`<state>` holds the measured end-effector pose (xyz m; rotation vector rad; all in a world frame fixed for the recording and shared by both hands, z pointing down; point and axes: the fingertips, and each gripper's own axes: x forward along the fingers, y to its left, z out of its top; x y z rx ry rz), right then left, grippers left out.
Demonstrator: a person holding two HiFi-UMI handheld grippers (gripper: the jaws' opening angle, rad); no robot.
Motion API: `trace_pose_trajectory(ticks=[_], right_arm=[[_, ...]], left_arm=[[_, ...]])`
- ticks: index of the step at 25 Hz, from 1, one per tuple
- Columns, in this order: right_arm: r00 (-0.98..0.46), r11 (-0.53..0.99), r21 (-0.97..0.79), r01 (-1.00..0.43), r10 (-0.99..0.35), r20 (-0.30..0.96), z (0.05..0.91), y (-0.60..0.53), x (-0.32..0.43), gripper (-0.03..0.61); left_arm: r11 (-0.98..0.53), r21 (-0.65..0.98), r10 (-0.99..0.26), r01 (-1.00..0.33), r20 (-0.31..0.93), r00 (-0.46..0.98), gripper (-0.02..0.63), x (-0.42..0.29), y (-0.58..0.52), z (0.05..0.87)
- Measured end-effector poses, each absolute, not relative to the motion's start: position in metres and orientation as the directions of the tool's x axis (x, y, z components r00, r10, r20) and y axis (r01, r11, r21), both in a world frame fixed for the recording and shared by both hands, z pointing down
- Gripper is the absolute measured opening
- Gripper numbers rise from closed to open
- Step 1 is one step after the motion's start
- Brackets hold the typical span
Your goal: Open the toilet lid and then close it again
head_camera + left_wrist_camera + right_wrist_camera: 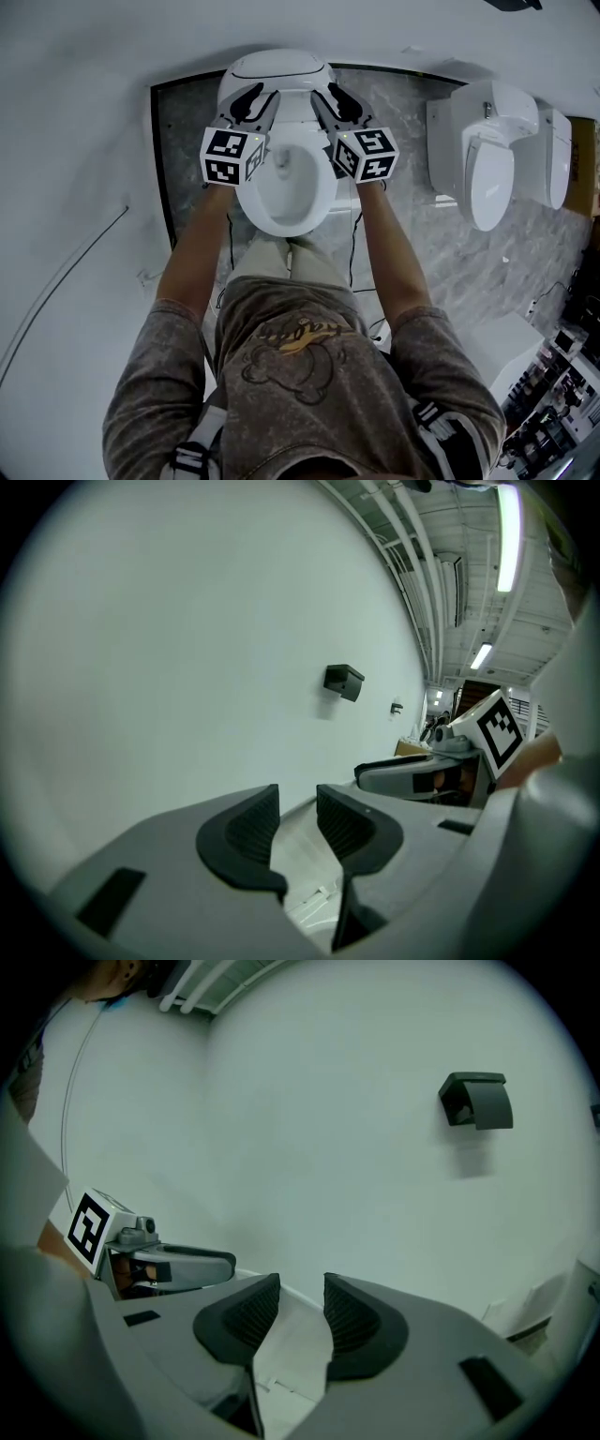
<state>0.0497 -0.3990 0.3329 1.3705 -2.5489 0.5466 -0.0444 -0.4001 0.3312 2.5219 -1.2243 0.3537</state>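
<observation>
ahead | raised lid (277, 67) and wall (141, 37) block; right | floor (405, 127) free up to second toilet (487, 159); left | wall close

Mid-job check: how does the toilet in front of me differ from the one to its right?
The toilet in front has its lid up and bowl showing; the toilet to the right shows a smooth white top, so it looks closed. The toilet in front has the left gripper and right gripper, both open, flanking it; the toilet to the right has none near. Both are white, on grey marbled floor.
</observation>
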Motion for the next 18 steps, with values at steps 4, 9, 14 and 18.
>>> trace_pose_trajectory(ticks=[4,9,14,18], right_arm=[[-0.582,0.534,-0.232,-0.813,-0.756,0.3,0.333,-0.352,0.051,0.146],[-0.627,0.576,-0.249,-0.779,-0.731,0.269,0.341,-0.289,0.052,0.146],[-0.675,0.616,-0.274,-0.738,-0.67,0.31,0.365,-0.217,0.051,0.146],[-0.683,0.621,-0.288,-0.729,-0.634,0.361,0.396,-0.163,0.048,0.146]], left_arm=[[-0.585,0.185,-0.717,-0.79,0.336,0.61,0.126,-0.044,-0.354,0.332],[-0.573,0.165,-0.734,-0.802,0.333,0.593,0.135,-0.044,-0.29,0.341],[-0.574,0.18,-0.711,-0.799,0.376,0.595,0.14,-0.043,-0.216,0.365],[-0.586,0.204,-0.673,-0.784,0.416,0.612,0.142,-0.044,-0.16,0.397]])
